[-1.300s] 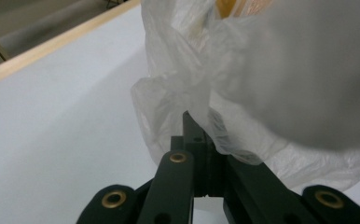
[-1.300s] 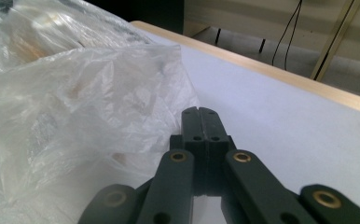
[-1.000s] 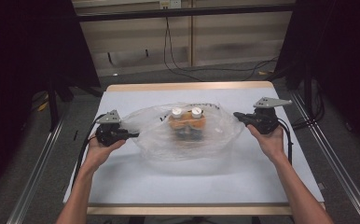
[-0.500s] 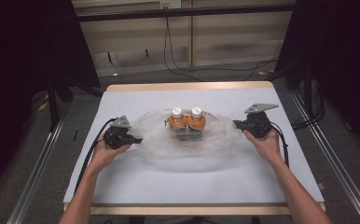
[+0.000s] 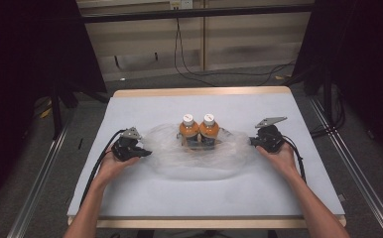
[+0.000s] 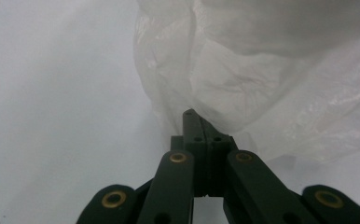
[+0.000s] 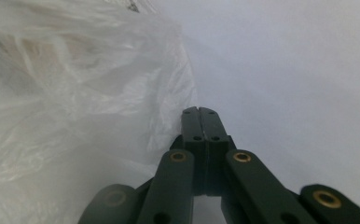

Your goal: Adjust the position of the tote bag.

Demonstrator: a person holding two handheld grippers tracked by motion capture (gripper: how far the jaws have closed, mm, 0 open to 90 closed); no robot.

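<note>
Your left gripper [image 5: 141, 153] had its jaws pressed together on the left edge of the clear plastic bag [image 5: 199, 158], with a fold of film pinched between the pads, as the left gripper view [image 6: 194, 122] showed. Your right gripper [image 5: 252, 142] matched it on the opposite side: jaws closed flat, the bag's right edge drawn to their tips in the right gripper view [image 7: 200, 116]. How much film actually sat between those right pads was hard to tell, since the plastic bunched just at the tip.

Between your two grippers the bag lay spread low on the white table [image 5: 145, 106], its film slack and puddled around the base of two orange drink bottles [image 5: 198, 130]. The bottles stood upright and touching each other, slightly beyond the line joining your grippers, their white caps and shoulders clear of the plastic.

Judging by that, the uncovering was most of the way done: the bag's mouth had been pulled wide and lay low around the bottles, exposing them. What seemed left was to free the bottles fully from the film underneath and around their bases, then let go of both edges and set the bag aside.
</note>
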